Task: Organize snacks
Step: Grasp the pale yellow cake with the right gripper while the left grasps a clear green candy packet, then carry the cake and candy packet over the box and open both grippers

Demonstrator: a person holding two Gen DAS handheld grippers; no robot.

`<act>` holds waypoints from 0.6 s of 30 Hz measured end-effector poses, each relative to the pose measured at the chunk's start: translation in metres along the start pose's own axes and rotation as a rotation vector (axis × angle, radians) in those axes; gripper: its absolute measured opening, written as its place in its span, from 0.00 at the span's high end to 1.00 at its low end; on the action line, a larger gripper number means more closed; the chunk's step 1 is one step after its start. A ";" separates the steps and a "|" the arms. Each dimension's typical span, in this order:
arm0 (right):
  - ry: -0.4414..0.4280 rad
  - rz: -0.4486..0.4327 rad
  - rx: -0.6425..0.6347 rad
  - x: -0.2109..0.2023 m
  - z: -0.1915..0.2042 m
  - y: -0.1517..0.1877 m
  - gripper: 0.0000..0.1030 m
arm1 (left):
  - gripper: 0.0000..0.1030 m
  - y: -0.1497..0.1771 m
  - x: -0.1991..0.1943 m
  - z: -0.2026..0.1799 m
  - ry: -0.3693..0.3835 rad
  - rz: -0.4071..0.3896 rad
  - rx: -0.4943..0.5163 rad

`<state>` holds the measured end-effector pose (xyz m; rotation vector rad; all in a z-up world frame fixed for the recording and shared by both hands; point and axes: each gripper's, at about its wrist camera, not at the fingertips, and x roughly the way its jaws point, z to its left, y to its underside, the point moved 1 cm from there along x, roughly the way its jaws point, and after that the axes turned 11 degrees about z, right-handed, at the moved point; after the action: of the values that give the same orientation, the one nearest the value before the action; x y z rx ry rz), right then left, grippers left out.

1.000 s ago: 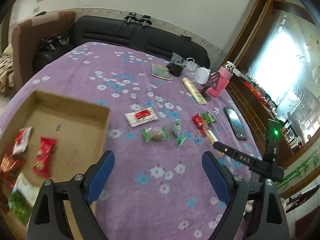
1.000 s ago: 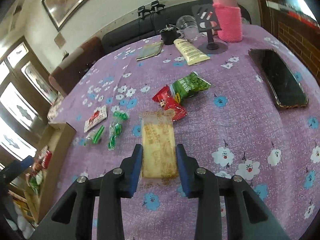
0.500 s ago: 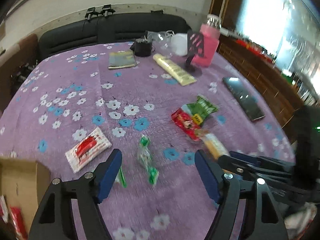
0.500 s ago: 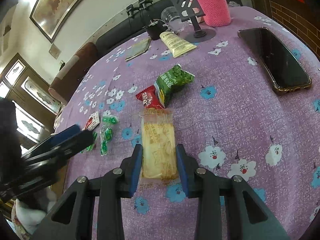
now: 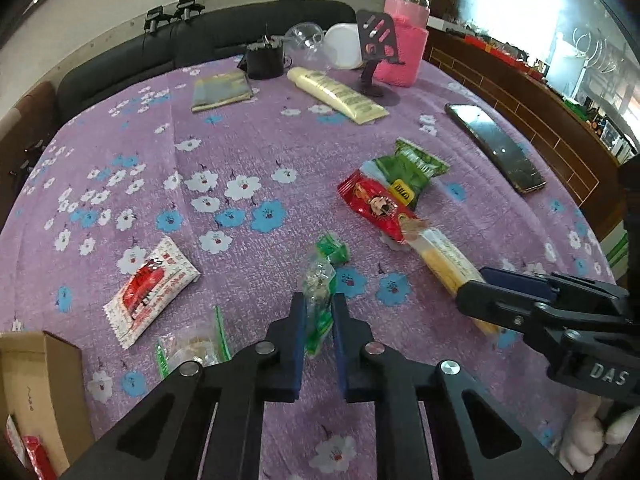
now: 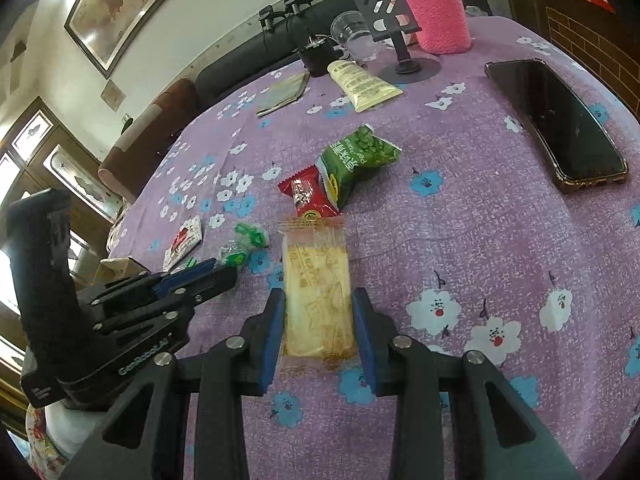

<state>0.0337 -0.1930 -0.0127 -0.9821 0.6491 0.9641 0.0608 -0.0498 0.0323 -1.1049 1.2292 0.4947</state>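
Note:
My left gripper [image 5: 319, 309] is shut on a small green-ended candy wrapper [image 5: 320, 276] that lies on the purple flowered cloth [image 5: 240, 152]. My right gripper [image 6: 319, 304] is shut on a yellow biscuit packet [image 6: 317, 280], pads pressing both long sides. That packet [image 5: 444, 260] and the right gripper's fingers [image 5: 516, 284] also show at the right of the left wrist view. A red packet [image 5: 376, 206] and a green pea packet [image 5: 412, 168] lie just beyond. A white-and-red sachet [image 5: 150, 284] and another clear green-ended candy [image 5: 192, 350] lie left of my left gripper.
A cardboard box [image 5: 36, 380] with red packets inside sits at the lower left. A black phone [image 5: 496, 148] lies at the right. At the far edge stand a cream tube [image 5: 340, 94], a phone stand [image 5: 378, 44], a pink-sleeved bottle [image 5: 406, 36], a black cup [image 5: 264, 60] and a booklet [image 5: 222, 90].
My left gripper swung from over the box to the candies and went from wide open to shut on the green-ended candy. The right gripper kept its hold on the yellow packet.

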 end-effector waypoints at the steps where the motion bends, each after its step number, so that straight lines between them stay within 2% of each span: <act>1: -0.001 -0.003 -0.002 -0.001 0.000 0.000 0.69 | 0.89 0.001 -0.003 0.000 0.009 -0.004 -0.005; 6: 0.001 -0.009 -0.002 -0.003 0.001 0.001 0.69 | 0.89 0.006 -0.016 0.002 0.035 -0.021 -0.035; 8: 0.000 -0.007 0.004 -0.004 0.000 0.001 0.69 | 0.83 0.004 -0.018 0.002 0.047 -0.025 -0.024; 10: 0.000 -0.005 0.009 -0.004 -0.001 0.001 0.69 | 0.58 0.000 -0.015 -0.002 0.021 -0.028 -0.008; 12: -0.005 -0.004 0.015 -0.004 -0.002 0.000 0.69 | 0.46 -0.006 -0.010 -0.007 0.005 -0.035 0.014; 17: -0.009 -0.004 0.022 -0.004 -0.005 0.000 0.69 | 0.46 -0.016 0.008 -0.018 -0.018 -0.020 0.059; 18: -0.008 -0.003 0.024 -0.003 -0.005 0.000 0.69 | 0.55 -0.015 0.012 -0.020 -0.024 -0.004 0.070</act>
<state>0.0325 -0.1990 -0.0123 -0.9568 0.6507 0.9554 0.0675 -0.0766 0.0282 -1.0397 1.2148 0.4576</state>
